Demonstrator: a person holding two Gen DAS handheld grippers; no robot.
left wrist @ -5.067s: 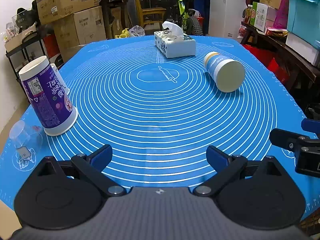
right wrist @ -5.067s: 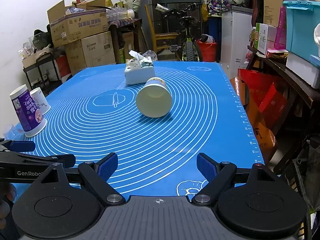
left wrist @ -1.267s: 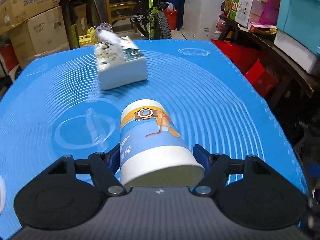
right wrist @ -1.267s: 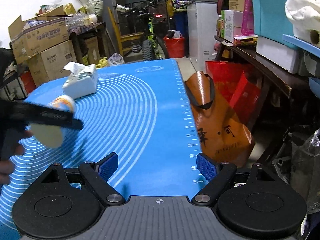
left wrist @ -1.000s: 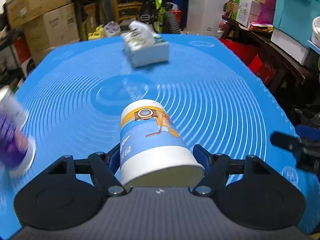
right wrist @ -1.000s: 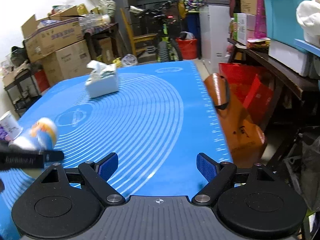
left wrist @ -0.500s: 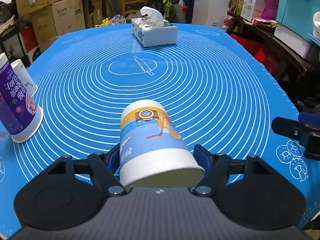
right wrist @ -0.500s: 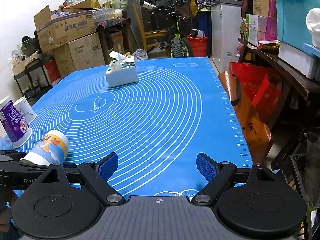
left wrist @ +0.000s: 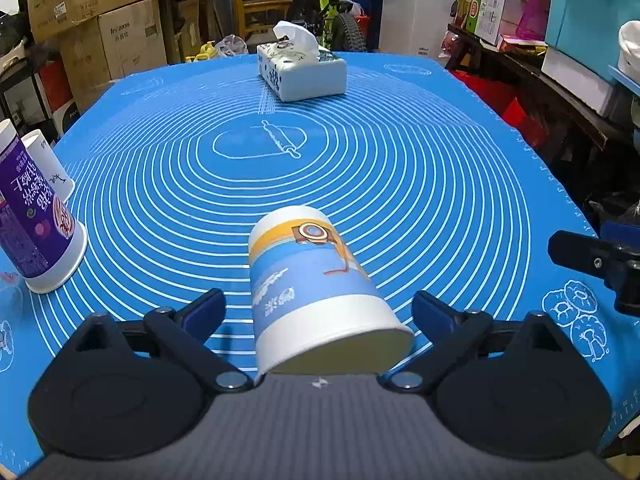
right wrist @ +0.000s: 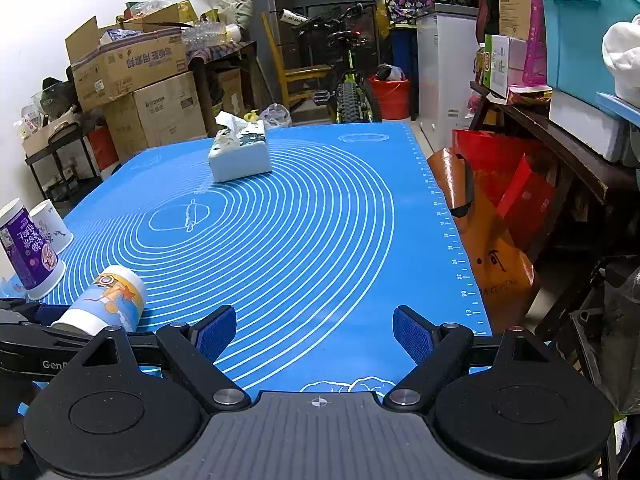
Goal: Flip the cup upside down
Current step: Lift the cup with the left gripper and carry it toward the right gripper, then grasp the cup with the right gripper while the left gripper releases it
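A blue, white and yellow paper cup (left wrist: 316, 284) lies tilted on the blue mat, base pointing away, rim toward the camera. My left gripper (left wrist: 318, 314) is open around it, with a gap between each blue pad and the cup's wall. The cup also shows in the right wrist view (right wrist: 106, 300) at the lower left, beside the left gripper's body. My right gripper (right wrist: 314, 334) is open and empty above the mat's near right part.
A purple cup (left wrist: 34, 232) and a white cup (left wrist: 50, 164) stand upside down at the mat's left edge. A tissue box (left wrist: 300, 66) sits at the far middle. The mat's right edge (right wrist: 452, 240) drops off beside an orange bag (right wrist: 488, 240) and cluttered shelves.
My left gripper carried the cup toward the mat's near left, then opened; the cup now rests tilted between the parted pads. The right gripper stayed open.
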